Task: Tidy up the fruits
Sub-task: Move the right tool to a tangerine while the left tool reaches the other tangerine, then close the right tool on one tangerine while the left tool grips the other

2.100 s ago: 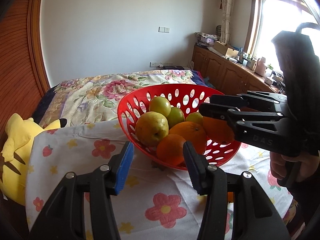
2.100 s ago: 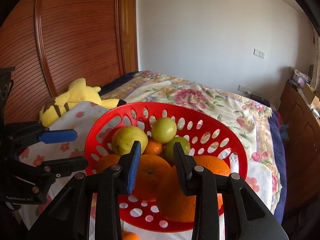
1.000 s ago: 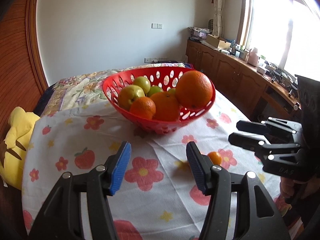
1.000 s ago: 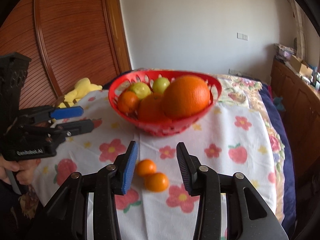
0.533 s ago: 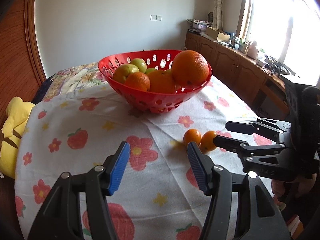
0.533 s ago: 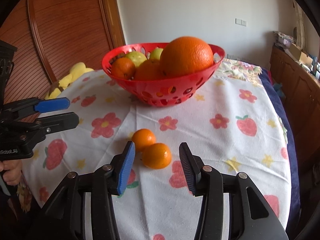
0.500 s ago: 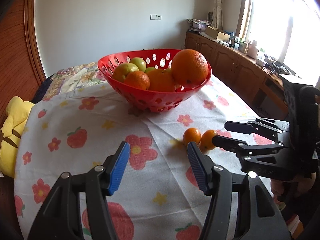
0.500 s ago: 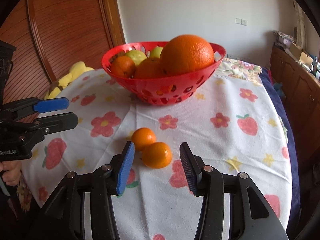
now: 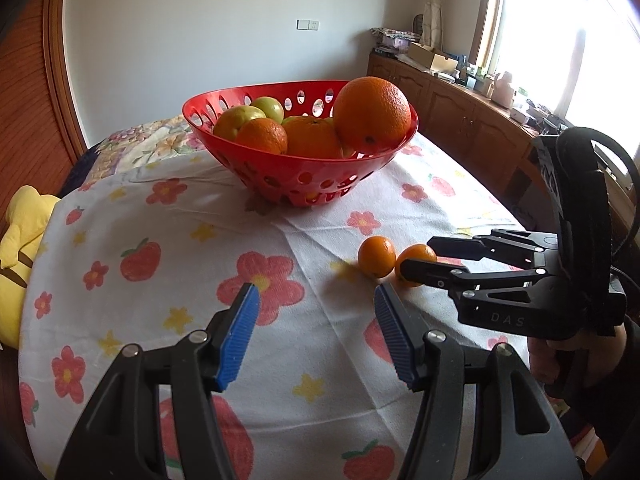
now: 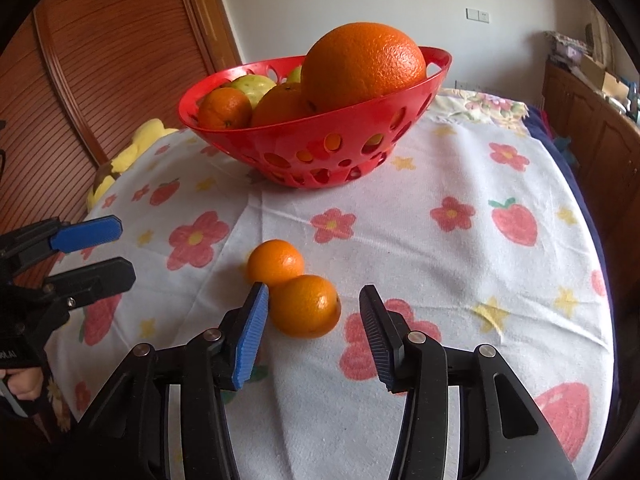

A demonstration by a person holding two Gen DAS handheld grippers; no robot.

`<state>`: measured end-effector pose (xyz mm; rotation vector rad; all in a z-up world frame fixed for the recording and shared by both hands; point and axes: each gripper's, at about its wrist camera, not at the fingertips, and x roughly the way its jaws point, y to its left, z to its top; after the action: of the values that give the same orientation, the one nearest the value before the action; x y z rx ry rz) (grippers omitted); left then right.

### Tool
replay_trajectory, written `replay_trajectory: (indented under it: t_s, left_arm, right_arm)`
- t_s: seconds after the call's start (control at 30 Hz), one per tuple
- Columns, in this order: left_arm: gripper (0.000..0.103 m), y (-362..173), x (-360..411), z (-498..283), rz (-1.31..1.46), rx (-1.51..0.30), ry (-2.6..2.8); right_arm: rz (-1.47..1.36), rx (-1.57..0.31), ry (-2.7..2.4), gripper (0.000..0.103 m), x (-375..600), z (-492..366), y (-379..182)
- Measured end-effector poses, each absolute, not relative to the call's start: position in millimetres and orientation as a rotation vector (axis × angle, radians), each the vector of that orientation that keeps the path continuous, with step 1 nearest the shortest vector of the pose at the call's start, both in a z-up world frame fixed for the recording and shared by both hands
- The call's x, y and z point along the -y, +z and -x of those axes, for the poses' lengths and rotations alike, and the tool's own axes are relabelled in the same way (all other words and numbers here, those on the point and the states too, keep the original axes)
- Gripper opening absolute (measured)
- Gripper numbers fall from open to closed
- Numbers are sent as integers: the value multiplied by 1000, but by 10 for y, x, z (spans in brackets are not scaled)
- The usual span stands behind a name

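Fruit, 2 loose pcs: small orange (image 10: pixel 305 306) and second small orange (image 10: pixel 275 262), touching each other on flowered cloth (image 10: pixel 460 264), near edge, well apart from basket.

Basket (image 10: pixel 344 136): red plastic w/ oval holes, at 12 o'clock from the loose pair, standing on same cloth. Contents: 1 big orange (image 10: pixel 362 66) on top, sticking above rim; 2 mid-size oranges, 1 at 9 o'clock side (image 10: pixel 225 108) and 1 centre (image 10: pixel 280 105); yellow-green fruit (image 10: pixel 253 84) behind them. Count of green pcs unclear from right cam.

Right tongs (image 10: pixel 312 334): spread wide, nothing pinched; blue pads either side of nearer small orange, left pad just beside it, contact can't be told. Seen from left cam at 3 o'clock (image 9: pixel 432 258), one black finger crossing in front of that orange (image 9: pixel 416 258).

Left tongs (image 9: pixel 316 336): spread, empty, above bare cloth at 7 o'clock from loose pair. Other small orange (image 9: pixel 376 257) sits just ahead-right of its right pad.

Misc: yellow plush toy (image 9: pixel 20 256) at cloth's 9 o'clock edge; wood cabinets (image 9: pixel 452 120) under window at 2 o'clock.
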<state>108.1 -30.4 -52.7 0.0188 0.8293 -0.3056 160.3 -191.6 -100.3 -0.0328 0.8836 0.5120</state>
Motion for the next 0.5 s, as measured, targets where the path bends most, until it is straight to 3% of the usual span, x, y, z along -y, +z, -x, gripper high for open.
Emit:
replay_trajectory:
  t_s: [0.2, 0.5]
  left_arm:
    - [60, -563, 332, -1099, -25, -842, -307]
    - [60, -608, 508, -1229, -40, -859, -325]
  right_arm:
    - [33, -912, 562, 37, 1842, -1573, -1056]
    - [44, -878, 563, 37, 1926, -1426, -999]
